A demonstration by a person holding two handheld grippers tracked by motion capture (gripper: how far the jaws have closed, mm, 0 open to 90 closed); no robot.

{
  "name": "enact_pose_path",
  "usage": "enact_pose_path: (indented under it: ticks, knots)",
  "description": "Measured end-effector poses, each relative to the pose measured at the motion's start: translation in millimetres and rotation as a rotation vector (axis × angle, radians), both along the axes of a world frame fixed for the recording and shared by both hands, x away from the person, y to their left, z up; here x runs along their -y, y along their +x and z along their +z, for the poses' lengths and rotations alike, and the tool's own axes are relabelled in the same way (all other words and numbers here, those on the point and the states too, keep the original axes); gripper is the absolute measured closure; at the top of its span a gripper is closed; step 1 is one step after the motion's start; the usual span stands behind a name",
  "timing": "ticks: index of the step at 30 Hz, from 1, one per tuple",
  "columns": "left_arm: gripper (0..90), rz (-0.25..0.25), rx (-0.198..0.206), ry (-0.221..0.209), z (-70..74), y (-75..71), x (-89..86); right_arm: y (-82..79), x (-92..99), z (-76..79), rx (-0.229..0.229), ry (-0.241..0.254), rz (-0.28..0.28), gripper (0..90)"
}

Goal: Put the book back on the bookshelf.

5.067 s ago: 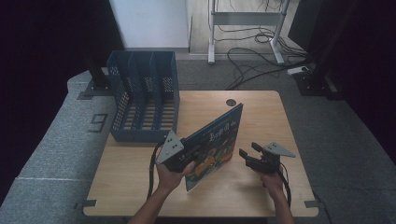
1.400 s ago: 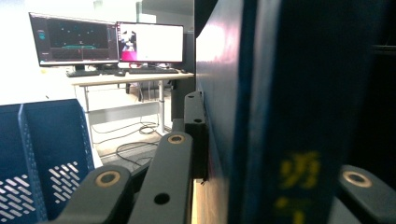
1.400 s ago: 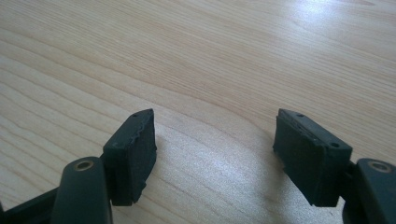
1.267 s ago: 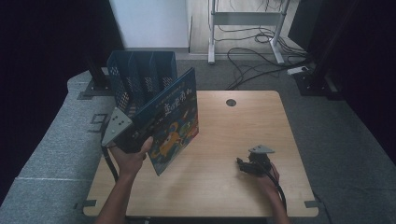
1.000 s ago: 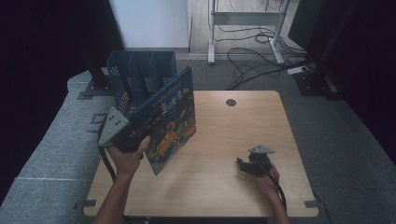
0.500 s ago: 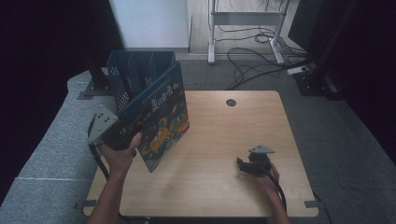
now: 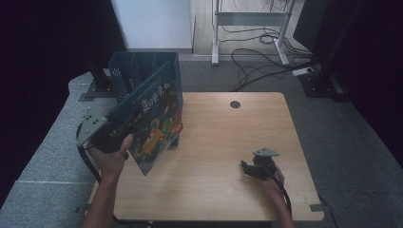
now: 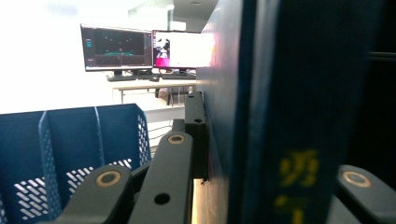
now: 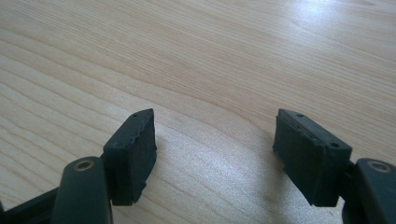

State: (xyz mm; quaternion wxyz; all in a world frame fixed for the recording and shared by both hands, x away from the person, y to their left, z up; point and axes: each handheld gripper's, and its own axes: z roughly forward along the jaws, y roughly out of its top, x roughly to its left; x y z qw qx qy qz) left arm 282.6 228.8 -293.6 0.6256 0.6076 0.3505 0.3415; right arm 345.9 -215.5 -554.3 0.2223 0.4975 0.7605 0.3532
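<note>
Blue-covered picture book (image 7: pixel 154 118) stands tilted above the left edge of the wooden table (image 7: pixel 223 142), clamped by its spine between the jaws of the left gripper (image 7: pixel 107 135), just in front of the blue file rack (image 7: pixel 135 71) at the far left corner. Near the right front corner, the right gripper (image 7: pixel 247 168) rests on the wood with its jaws apart and nothing between them.
</note>
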Motion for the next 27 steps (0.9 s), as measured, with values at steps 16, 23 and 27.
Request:
enact_pose_path:
  ticks: [16, 23, 27]
  knots:
    - [82.5, 0.060, 0.012, -0.002, 6.9, 1.9, -17.4, -0.2, 0.0, 0.0, 0.000, 0.000, -0.005, 28.9]
    - [82.5, 0.080, 0.009, -0.007, 6.6, 10.1, -17.5, -0.2, 0.1, 0.0, 0.000, 0.000, -0.005, 28.9]
    - [82.5, 0.099, 0.014, 0.003, 6.3, 14.5, -14.5, -0.1, 0.1, 0.0, 0.001, -0.001, -0.005, 28.9]
